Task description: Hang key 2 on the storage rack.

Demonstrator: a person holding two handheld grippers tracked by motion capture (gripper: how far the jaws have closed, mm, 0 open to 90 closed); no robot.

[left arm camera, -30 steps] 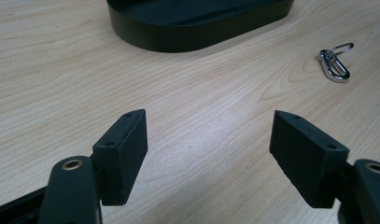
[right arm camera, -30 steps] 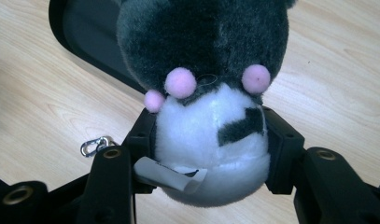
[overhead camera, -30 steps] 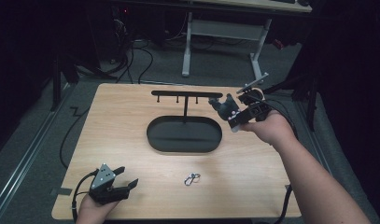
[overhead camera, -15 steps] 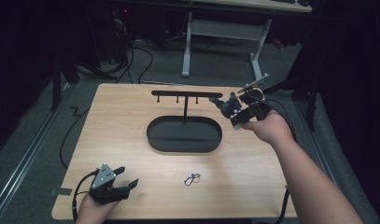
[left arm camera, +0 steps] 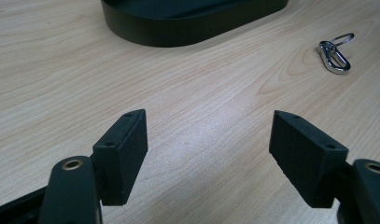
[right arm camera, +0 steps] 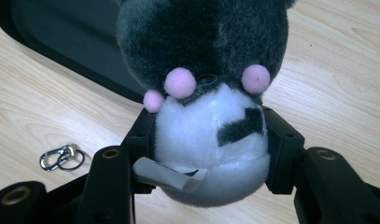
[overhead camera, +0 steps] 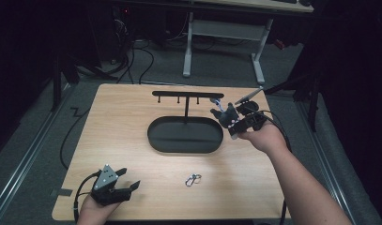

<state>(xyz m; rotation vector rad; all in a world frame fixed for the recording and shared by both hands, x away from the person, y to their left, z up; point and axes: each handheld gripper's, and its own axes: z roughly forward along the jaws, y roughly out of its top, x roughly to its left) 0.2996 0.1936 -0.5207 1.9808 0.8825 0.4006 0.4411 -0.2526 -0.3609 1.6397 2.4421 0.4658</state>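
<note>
While my right gripper clamps it, the plush toy sits squeezed between both jaws, pads pressing into its white belly. Toy look: fuzzy dark grey upper part, rounded white lower part with a black patch, three small pink pom-pom nubs where grey meets white, and a white fabric tag sticking out low on the left in the right gripper view. Long axis runs along the jaws: white end towards the gripper body, grey end pointing away from it. In the high view the toy hangs at the right end of the black oval tray, just beside its rim and near the right tip of the black hook rack, grey end aimed left and far. A bit of blue shows at its far side; can't tell what.

My left gripper rests at the near left corner of the wooden table, jaws spread wide, nothing between them, bare wood under the pads. A silver carabiner with key ring lies flat on the table near the middle of the near edge, well apart from both grippers.
</note>
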